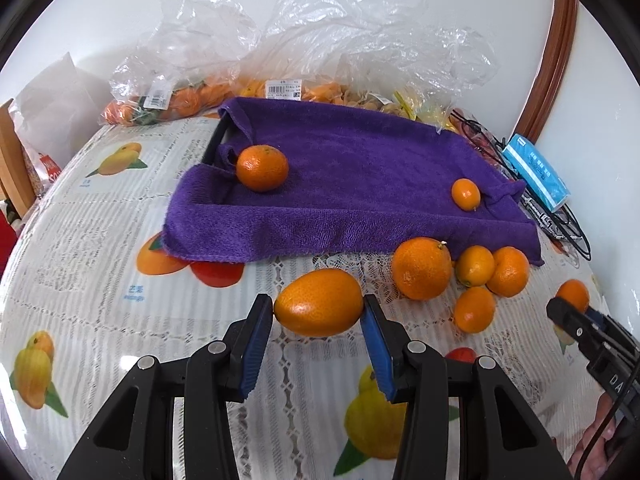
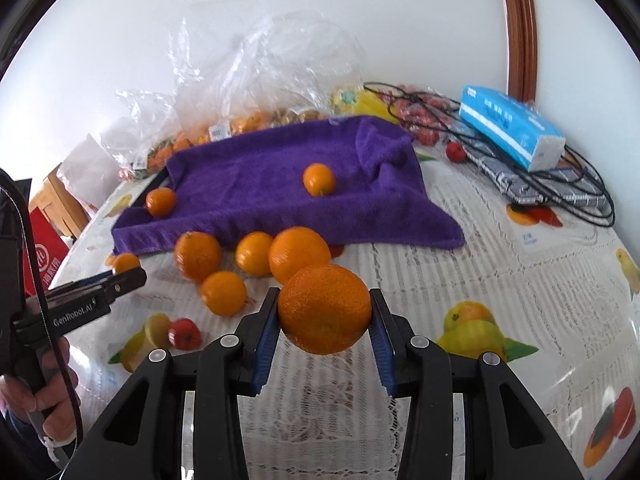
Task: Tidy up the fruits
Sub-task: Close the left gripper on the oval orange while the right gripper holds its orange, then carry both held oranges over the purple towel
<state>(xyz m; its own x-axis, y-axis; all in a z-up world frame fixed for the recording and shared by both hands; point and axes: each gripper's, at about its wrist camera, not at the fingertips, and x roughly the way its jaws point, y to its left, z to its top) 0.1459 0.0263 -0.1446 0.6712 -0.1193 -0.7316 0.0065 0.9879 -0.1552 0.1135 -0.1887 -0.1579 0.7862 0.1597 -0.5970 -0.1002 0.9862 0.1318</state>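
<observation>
Two fruits (image 1: 262, 168) lie on the towel (image 1: 352, 184); a cluster of fruits (image 1: 476, 266) sits before it.

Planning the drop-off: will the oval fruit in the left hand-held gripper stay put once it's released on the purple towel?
Probably. The oval fruit looks smooth and rounded, so it may roll sideways. The purple towel is plush and sags, and two fruits rest there, which should damp rolling.

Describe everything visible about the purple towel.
The purple towel is a fluffy terry cloth draped over a shallow black tray, sagging inside, its front edge hanging onto the tablecloth. Corners bunch up. A round orange rests at its left end, a small oval one at its right. Loose oranges lie just in front; plastic bags sit behind.
</observation>
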